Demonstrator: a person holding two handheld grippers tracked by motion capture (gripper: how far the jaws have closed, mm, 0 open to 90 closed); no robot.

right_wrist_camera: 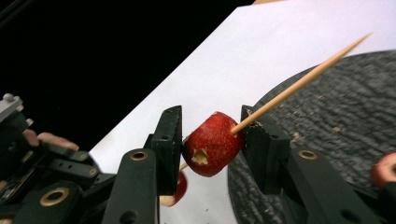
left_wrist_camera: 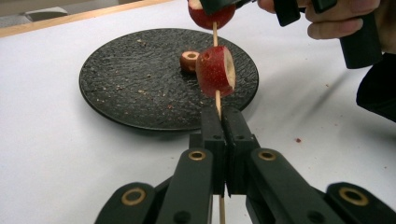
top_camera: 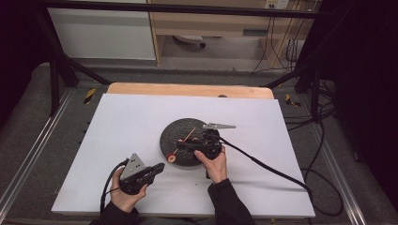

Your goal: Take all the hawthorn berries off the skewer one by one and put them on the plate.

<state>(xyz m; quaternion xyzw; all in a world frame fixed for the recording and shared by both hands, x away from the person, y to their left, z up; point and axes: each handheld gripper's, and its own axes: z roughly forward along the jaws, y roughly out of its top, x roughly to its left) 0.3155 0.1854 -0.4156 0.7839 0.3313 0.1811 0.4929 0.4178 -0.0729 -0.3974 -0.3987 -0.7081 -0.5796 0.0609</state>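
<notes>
I count 3 red, cored apple chunks: my left tongs [left_wrist_camera: 218, 122] clench 1 thin wooden skewer [left_wrist_camera: 217, 100] threading 2, my right tongs [right_wrist_camera: 211, 128] grasp the upper chunk [right_wrist_camera: 210, 144], and 1 lies on the round, rough black plate [left_wrist_camera: 126, 88] on the white worktop [left_wrist_camera: 42, 144].
</notes>
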